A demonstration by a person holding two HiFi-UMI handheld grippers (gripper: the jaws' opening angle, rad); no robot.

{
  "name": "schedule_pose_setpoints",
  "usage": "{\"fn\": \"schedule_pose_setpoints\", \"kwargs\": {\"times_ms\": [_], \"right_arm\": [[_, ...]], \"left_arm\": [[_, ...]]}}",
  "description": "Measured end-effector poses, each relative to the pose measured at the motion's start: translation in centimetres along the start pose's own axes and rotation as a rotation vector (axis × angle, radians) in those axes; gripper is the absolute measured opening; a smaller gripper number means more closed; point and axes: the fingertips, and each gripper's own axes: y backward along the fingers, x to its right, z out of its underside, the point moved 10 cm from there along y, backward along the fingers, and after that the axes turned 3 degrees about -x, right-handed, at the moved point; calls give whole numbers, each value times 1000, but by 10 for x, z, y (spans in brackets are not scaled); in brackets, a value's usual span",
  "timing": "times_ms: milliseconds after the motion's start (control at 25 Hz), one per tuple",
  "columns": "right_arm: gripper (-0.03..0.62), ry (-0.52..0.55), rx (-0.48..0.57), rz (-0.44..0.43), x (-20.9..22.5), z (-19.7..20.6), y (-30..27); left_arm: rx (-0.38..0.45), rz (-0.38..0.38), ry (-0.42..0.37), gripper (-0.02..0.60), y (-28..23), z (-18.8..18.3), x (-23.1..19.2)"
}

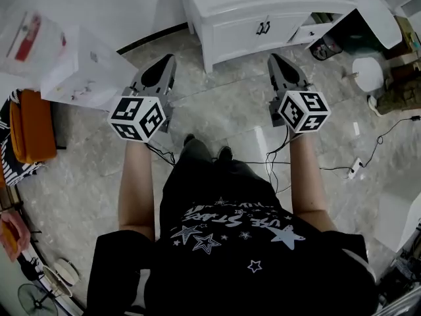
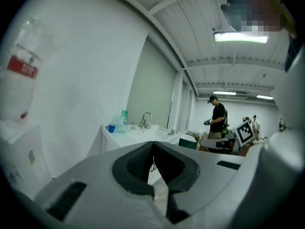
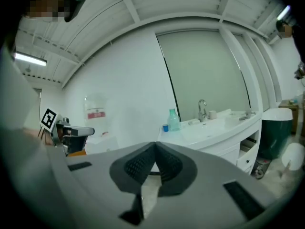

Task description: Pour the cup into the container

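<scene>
A small blue cup [image 2: 112,128] stands at the left end of a white sink counter [image 2: 138,133], beside a pale green bottle [image 2: 123,118] and a faucet [image 2: 145,119]. The right gripper view shows the same blue cup [image 3: 165,127], bottle [image 3: 173,119] and faucet [image 3: 202,109]. My left gripper [image 2: 153,145] is shut and holds nothing; it is well short of the counter. My right gripper [image 3: 155,148] is also shut and holds nothing. In the head view the left gripper [image 1: 168,61] and right gripper [image 1: 273,59] are held out side by side, pointing at the white cabinet [image 1: 263,8].
A cabinet drawer [image 1: 309,31] stands open at the right, with a dark green bin [image 3: 274,137] beside it. Cables [image 1: 316,166] trail over the floor. White boxes [image 1: 79,64] and an orange item [image 1: 33,127] sit at the left. A person [image 2: 218,123] stands far off.
</scene>
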Motion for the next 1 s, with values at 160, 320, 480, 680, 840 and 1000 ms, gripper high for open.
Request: {"fn": "schedule_pose_setpoints", "kwargs": {"times_ms": [160,320,480,680,840,1000], "right_arm": [[8,23,-42,13,8,6,-14],[14,35,-68,23,13,3,-43],[14,49,-85,33,19,-6,-81],[14,67,-90,62,33,-26,-144],[14,69,-93,84,39,-44,-193],[14,69,-88,106,42,-59,-233]], "left_arm": [[1,-3,-2,12,-12,3,-11],[-7,11,-13,12,-37,6,-31],[-17,50,-29,27,-69,3,-61],[-26,86,-18,43,-116,-11,-113],[-30,120,-13,81,-152,-25,-153],[-27,145,-8,145,-180,-37,-191]]}}
